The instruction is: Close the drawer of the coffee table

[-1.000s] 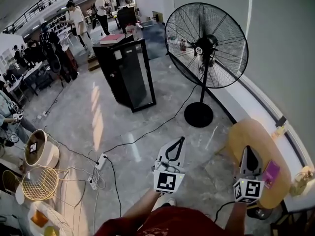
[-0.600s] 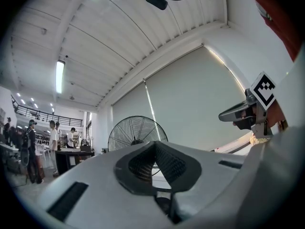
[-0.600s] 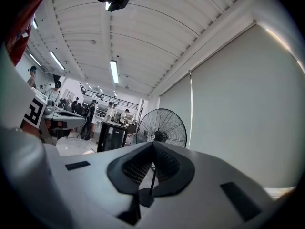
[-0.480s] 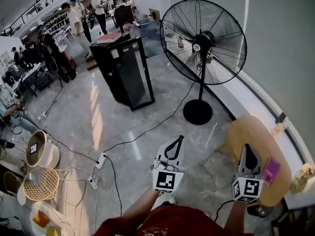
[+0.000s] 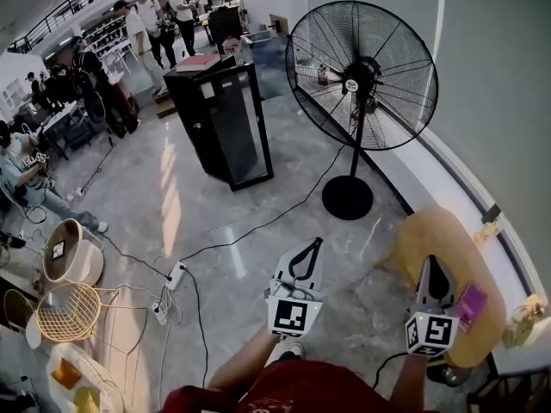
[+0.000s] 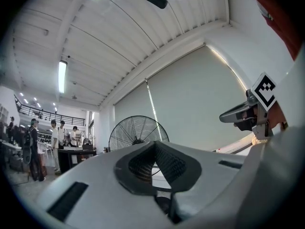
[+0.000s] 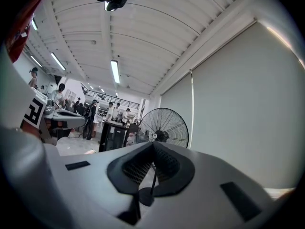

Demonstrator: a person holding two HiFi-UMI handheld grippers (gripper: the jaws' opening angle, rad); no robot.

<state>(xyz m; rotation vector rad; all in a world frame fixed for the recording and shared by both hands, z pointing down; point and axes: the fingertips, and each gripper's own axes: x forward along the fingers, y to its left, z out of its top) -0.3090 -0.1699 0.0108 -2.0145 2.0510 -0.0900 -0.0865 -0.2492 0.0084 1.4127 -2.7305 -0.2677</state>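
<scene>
I hold both tools level over the floor (image 5: 215,222), side by side. My left hand-held gripper (image 5: 315,248) has its jaws pressed together with nothing between them, and my right hand-held gripper (image 5: 433,269) is the same, pinched to a point and empty.

The drawer shows in no view. Just under and to the right of my right hand-held gripper stands a round tan desk (image 5: 441,235) carrying a small pink thing (image 5: 473,304). I cannot tell whether it is the coffee table, and no drawer front shows on it. This fits either a drawer still to be reached or one already pushed home out of sight.

In my judgement, doing this well means finding the drawer front with my eyes before committing either tip. Closed jaws make a blunt nose that would suit a straight, square push.

The floor is polished grey stone. Well ahead of both tips stands a large pedestal fan (image 5: 362,80), with a black cabinet (image 5: 222,123) further ahead to its left. A power strip (image 5: 175,280) and a wire basket (image 5: 67,315) lie to the left of my left hand-held gripper. People stand far off.
</scene>
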